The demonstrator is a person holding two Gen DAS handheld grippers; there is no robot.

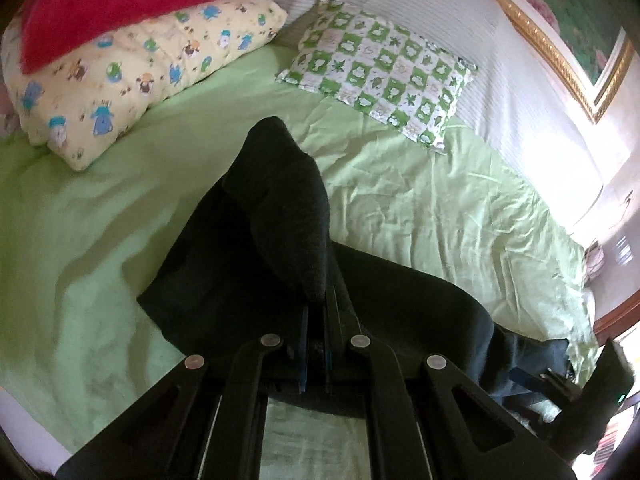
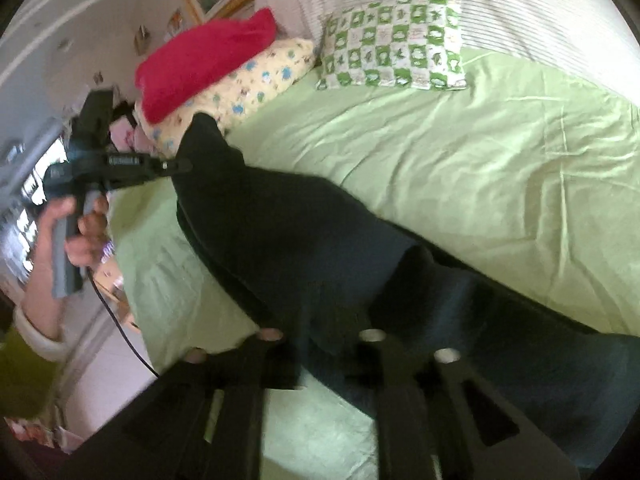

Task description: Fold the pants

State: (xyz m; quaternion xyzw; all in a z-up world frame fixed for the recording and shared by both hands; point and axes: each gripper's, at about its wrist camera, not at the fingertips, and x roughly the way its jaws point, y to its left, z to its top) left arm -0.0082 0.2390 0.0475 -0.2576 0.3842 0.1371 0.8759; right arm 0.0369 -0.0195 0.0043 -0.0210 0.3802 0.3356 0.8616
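A home bedroom: a bed (image 1: 460,208) under a light green sheet, a cartoon-print pillow (image 1: 132,80), a green checked pillow (image 1: 380,72), and a gold-framed flower painting (image 1: 560,32) on the wall.

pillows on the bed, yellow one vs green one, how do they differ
The yellow pillow has a cartoon animal print; the green pillow is checkered green and white. The yellow one looks plumper and bears a red cloth; the green one looks flatter, with nothing on it. Both lie on the green sheet.

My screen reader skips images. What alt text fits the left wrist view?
The left gripper is shut on a fold of the dark pants, lifting it above a light green bedsheet. Behind lie a green-checked pillow and a yellow cartoon-print pillow.
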